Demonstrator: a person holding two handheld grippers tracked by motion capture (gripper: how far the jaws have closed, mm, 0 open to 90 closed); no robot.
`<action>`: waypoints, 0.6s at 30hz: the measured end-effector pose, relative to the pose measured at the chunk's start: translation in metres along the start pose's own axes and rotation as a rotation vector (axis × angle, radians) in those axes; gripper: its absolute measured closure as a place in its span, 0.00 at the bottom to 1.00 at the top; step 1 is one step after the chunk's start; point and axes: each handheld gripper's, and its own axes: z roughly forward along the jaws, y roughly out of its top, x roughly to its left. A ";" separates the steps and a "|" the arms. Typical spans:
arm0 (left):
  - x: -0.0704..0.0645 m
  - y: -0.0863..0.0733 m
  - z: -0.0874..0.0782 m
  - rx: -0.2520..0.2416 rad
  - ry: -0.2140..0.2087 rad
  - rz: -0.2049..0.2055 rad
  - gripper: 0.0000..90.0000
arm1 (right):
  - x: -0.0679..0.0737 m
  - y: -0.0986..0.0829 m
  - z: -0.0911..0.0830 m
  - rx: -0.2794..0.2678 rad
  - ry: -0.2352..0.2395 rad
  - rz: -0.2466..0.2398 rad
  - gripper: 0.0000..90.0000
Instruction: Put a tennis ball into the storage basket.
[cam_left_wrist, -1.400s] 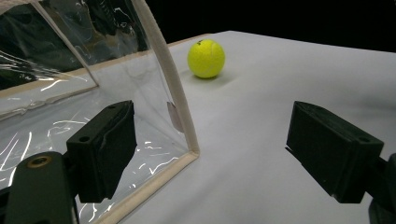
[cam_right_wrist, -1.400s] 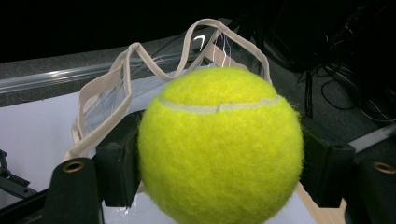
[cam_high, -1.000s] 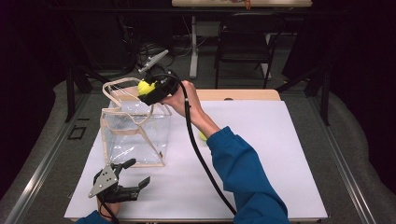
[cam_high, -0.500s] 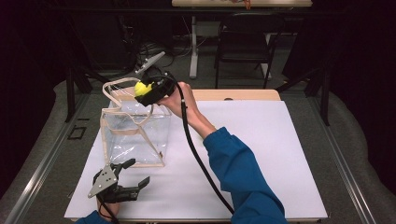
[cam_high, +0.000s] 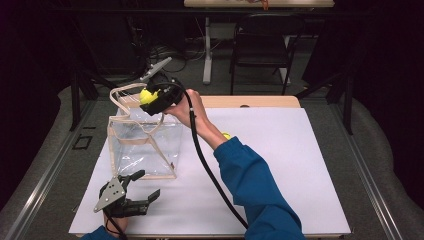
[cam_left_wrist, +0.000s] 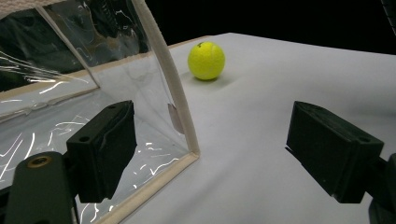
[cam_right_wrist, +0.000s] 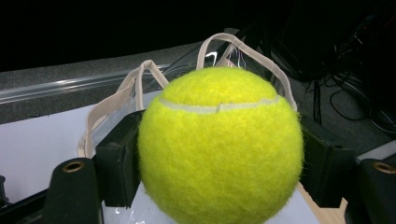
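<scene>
Upper left of the high view, the right gripper (cam_high: 150, 96) pinches a tennis ball (cam_right_wrist: 219, 144) above the clear bag (cam_high: 142, 145), apparently not yet released inside. Lower left, the left gripper (cam_high: 142, 190) rests spread. Another yellow ball (cam_left_wrist: 206, 60) lies on the table (cam_high: 280, 160).

Ball (cam_right_wrist: 219, 144): yellow-green tennis ball, felt fuzzy, white seam curving across its upper face. Clamped at its sides between two black jaws of the right gripper (cam_high: 156, 97), raised off the table above the bag's far top edge, level with the handles.

Bag (cam_high: 142, 145): clear plastic, box-shaped, beige trim along edges and base. Stands upright on the white table near its left side, mouth up. Two beige handle loops (cam_right_wrist: 140, 77) rise at the top. Walls creased, with glare; contents cannot be told.

Second ball (cam_left_wrist: 206, 60): yellow, rests on the table beyond the bag, apart from it.
</scene>
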 end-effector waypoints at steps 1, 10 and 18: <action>0.000 0.000 0.000 0.000 0.000 0.000 0.18 | 0.000 0.000 0.000 0.000 0.001 0.001 0.29; 0.000 0.000 0.000 -0.003 0.002 -0.001 0.18 | 0.003 0.001 0.004 -0.009 0.002 0.004 0.29; 0.000 0.000 -0.001 -0.005 0.005 -0.001 0.18 | 0.007 0.001 0.011 -0.006 0.007 0.001 0.29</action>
